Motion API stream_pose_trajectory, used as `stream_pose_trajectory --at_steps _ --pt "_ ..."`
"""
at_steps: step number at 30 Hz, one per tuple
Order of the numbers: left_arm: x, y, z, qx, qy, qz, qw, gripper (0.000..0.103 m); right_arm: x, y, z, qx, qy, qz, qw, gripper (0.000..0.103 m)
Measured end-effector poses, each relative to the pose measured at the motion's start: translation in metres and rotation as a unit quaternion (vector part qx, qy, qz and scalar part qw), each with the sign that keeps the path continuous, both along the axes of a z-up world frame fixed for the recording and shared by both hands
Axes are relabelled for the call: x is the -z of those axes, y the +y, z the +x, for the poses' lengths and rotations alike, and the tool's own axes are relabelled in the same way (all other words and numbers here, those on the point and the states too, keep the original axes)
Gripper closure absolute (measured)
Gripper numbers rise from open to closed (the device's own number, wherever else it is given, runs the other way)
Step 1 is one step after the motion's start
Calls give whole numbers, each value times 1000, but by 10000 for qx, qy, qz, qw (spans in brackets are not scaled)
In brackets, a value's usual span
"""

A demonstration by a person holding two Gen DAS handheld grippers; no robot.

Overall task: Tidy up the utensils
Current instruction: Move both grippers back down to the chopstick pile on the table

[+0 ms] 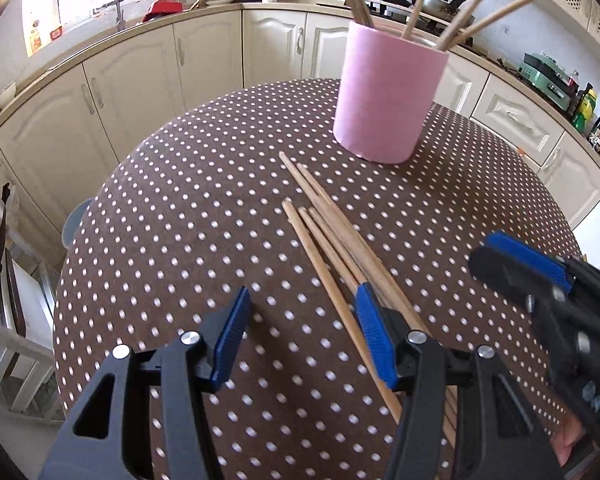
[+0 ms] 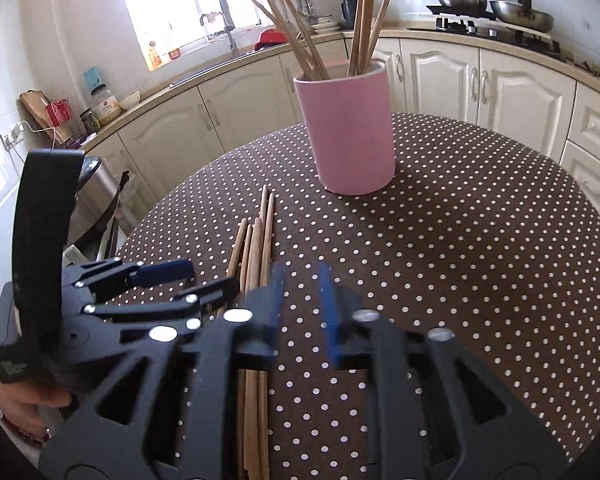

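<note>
Your left gripper [image 1: 302,312] hangs low over the table [image 1: 180,220], which is covered in a brown cloth with white dots; its jaws stand spread with nothing pressed between the pads; the right-hand blue pad sits over the bundle of loose chopsticks [image 1: 328,232], and one stick of that bundle runs through the gap between the two pads, but whether either pad touches wood cannot be told from this view. Your right gripper [image 2: 302,300] is also down near the cloth, just to the right of the same bundle [image 2: 256,248]; its jaws stand part way apart, a narrower gap than the left pair; only dotted cloth shows between its pads, so it holds nothing. In the left wrist view your right gripper [image 1: 516,264] appears at the right edge, blurred; in the right wrist view your left gripper [image 2: 188,284] lies at the left, its fingers reaching to the near part of the bundle, with your hand [image 2: 24,404] on its handle and a red bead bracelet at the wrist. The loose chopsticks lie flat on the cloth, side by side, their far tips pointing toward the pink cup [image 1: 388,96]; the cup stands upright, further back on the table, near those tips but clear of them; it already contains several chopsticks [image 2: 320,28] leaning against its rim.
</note>
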State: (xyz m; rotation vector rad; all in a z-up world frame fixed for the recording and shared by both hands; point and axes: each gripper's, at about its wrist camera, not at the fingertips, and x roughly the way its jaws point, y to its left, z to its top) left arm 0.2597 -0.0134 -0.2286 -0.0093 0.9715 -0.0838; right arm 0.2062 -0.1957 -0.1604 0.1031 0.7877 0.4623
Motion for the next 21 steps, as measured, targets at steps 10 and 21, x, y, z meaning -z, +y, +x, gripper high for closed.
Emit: stream_pose_trajectory --at_steps 10,21 --pt "-2 12 11 139 9 322 9994 86 11 13 21 -113 182 -164 9996 55" --pt "-3 25 17 234 75 71 9997 92 24 43 48 -372 443 -640 9963 65"
